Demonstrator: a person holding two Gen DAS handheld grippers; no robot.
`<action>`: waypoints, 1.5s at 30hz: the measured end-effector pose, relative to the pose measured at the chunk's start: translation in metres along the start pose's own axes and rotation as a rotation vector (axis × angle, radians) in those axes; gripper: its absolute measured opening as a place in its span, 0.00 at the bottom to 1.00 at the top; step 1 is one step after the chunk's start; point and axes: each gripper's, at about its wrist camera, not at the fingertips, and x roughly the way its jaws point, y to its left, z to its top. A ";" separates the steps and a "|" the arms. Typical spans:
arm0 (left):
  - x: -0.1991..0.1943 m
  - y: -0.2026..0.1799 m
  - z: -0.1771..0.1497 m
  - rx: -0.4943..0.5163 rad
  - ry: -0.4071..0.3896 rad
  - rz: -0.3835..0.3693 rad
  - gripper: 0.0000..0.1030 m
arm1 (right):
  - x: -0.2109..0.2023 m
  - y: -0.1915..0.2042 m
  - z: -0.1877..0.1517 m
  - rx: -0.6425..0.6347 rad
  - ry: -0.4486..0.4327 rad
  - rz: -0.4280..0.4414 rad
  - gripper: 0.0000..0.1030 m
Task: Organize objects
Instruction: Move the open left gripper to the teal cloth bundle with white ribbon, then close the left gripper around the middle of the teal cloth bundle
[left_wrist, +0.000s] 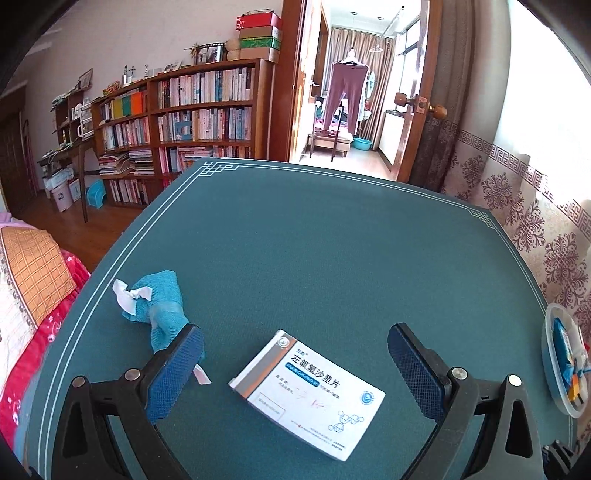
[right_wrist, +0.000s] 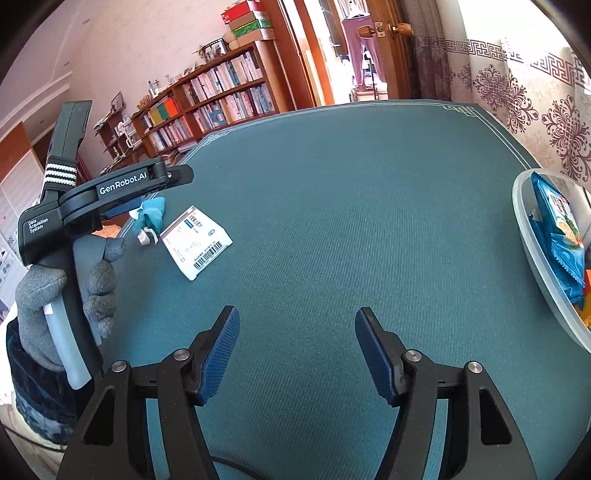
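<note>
A white medicine box (left_wrist: 306, 395) lies flat on the teal table mat (left_wrist: 332, 258), below and between the fingers of my left gripper (left_wrist: 295, 354), which stands open and clear of it. A rolled blue cloth with a white tag (left_wrist: 157, 306) lies just left of the box, beside the left finger. In the right wrist view the same box (right_wrist: 197, 240) and cloth (right_wrist: 153, 214) lie at the left, under the left gripper held by a gloved hand (right_wrist: 40, 295). My right gripper (right_wrist: 297, 332) hangs open over bare mat with nothing between its fingers.
A clear plastic tub (right_wrist: 532, 251) at the table's right edge holds blue snack packets (right_wrist: 557, 236); in the left wrist view the tub (left_wrist: 554, 373) sits far right. Bookshelves (left_wrist: 192, 110), a doorway and a patterned curtain (left_wrist: 517, 206) lie beyond. A bed with patterned covers (left_wrist: 29, 295) borders the left side.
</note>
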 end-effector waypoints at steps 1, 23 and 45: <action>0.001 0.006 0.002 -0.016 -0.001 0.008 0.99 | 0.001 0.002 0.001 -0.004 0.001 0.003 0.65; 0.043 0.085 0.003 -0.226 0.061 0.182 0.98 | 0.026 0.023 0.009 -0.035 0.029 0.057 0.65; 0.060 0.079 -0.004 -0.188 0.111 0.113 0.37 | 0.059 0.056 0.025 -0.130 0.045 0.097 0.65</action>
